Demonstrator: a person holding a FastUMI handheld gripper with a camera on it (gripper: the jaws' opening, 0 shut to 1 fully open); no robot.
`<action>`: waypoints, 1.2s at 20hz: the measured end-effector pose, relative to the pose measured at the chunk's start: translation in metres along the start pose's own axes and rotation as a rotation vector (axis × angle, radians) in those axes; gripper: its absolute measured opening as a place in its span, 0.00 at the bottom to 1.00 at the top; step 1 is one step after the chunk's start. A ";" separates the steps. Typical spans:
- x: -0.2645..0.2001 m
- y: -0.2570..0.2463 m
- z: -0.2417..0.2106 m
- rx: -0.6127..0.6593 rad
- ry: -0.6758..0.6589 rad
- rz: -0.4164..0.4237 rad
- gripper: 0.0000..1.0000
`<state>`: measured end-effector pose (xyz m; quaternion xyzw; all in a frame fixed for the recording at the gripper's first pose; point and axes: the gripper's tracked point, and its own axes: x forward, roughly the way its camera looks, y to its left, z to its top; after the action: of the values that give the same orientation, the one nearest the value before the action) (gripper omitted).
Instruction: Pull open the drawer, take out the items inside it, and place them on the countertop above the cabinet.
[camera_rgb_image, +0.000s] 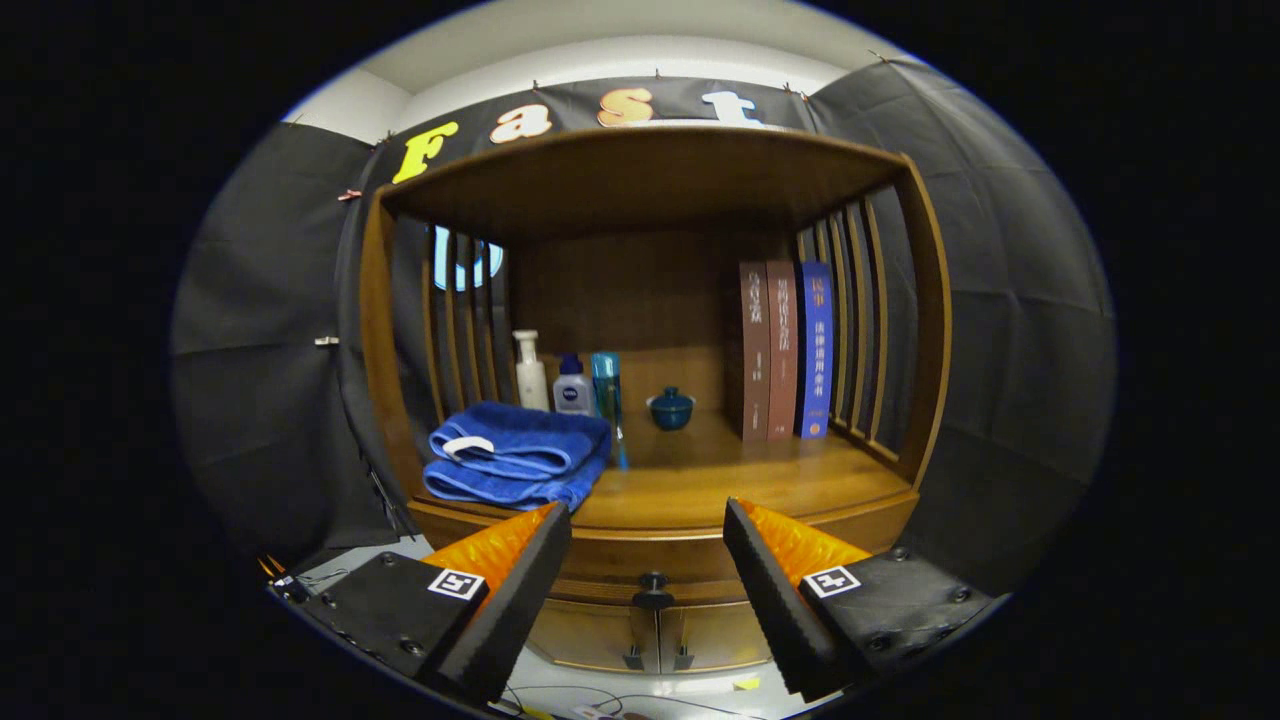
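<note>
The claw gapes wide, holding nothing. The drawer, closed, sits at 6 o'clock between the fingers, its knob centred. On the worktop above, a folded towel lies at 9 o'clock, books at 2.

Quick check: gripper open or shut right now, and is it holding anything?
Gripper: open, fingers spread wide and holding nothing, with the drawer knob seen in the gap between them, not gripped.
</note>
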<state>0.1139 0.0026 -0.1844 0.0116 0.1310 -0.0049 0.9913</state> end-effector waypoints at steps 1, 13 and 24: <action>0.008 -0.001 -0.012 0.004 0.021 -0.001 1.00; 0.078 -0.007 -0.133 -0.008 0.258 -0.031 0.95; 0.083 -0.008 -0.150 -0.030 0.314 -0.030 0.34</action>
<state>0.1554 -0.0024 -0.3512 -0.0045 0.2846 -0.0159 0.9585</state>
